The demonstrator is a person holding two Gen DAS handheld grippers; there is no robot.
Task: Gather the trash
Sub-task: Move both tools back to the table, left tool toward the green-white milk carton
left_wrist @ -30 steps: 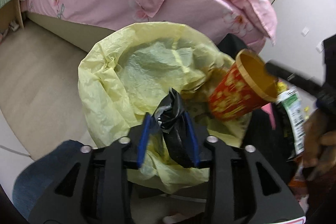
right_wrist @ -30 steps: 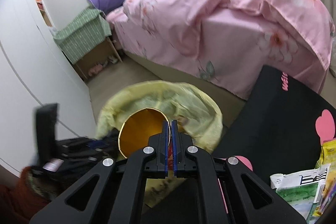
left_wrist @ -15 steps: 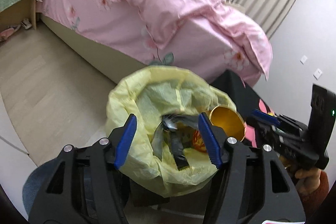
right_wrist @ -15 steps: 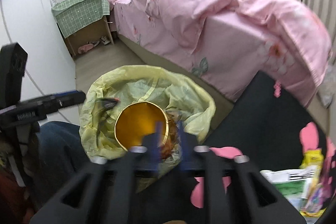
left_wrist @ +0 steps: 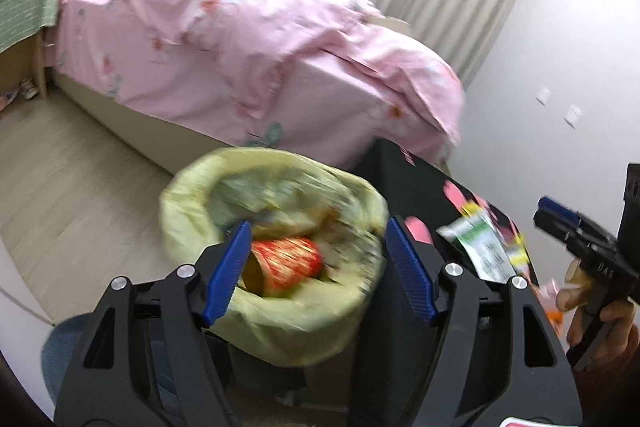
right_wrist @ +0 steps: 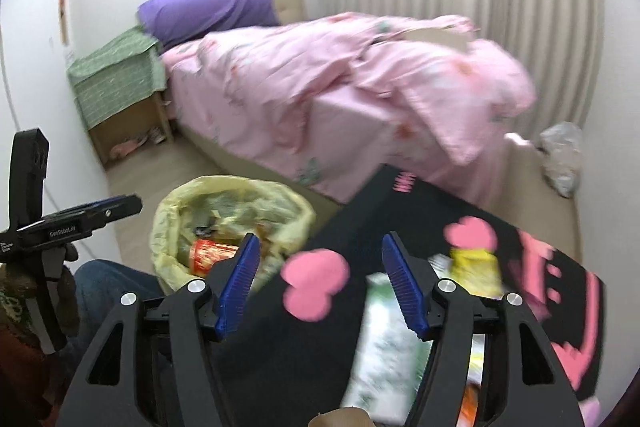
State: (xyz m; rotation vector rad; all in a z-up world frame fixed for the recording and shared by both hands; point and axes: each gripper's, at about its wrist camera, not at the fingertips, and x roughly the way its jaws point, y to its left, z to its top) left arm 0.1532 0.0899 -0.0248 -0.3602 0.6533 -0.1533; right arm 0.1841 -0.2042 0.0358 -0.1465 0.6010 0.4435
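Note:
A bin lined with a yellow bag (left_wrist: 192,211) stands on the floor beside a black table; it also shows in the right wrist view (right_wrist: 172,211). A red popcorn cup (left_wrist: 286,263) lies inside it, seen too in the right wrist view (right_wrist: 210,253). My left gripper (left_wrist: 318,267) is open and empty above the bin. My right gripper (right_wrist: 318,283) is open and empty above the black table (right_wrist: 400,203), over a green and white wrapper (right_wrist: 384,339) and a yellow wrapper (right_wrist: 474,263). The wrappers also show in the left wrist view (left_wrist: 480,247).
A bed with a pink duvet (left_wrist: 240,39) lies beyond the bin. A nightstand under a green cloth (right_wrist: 116,79) stands by the wall. A clear plastic bag (right_wrist: 562,157) lies on the floor at the right. My knee in jeans (left_wrist: 68,347) is below the bin.
Both grippers opened. The black bag dropped from the left one and the popcorn cup from the right one into the bin. Both grippers rose, and the right one swung right over the table.

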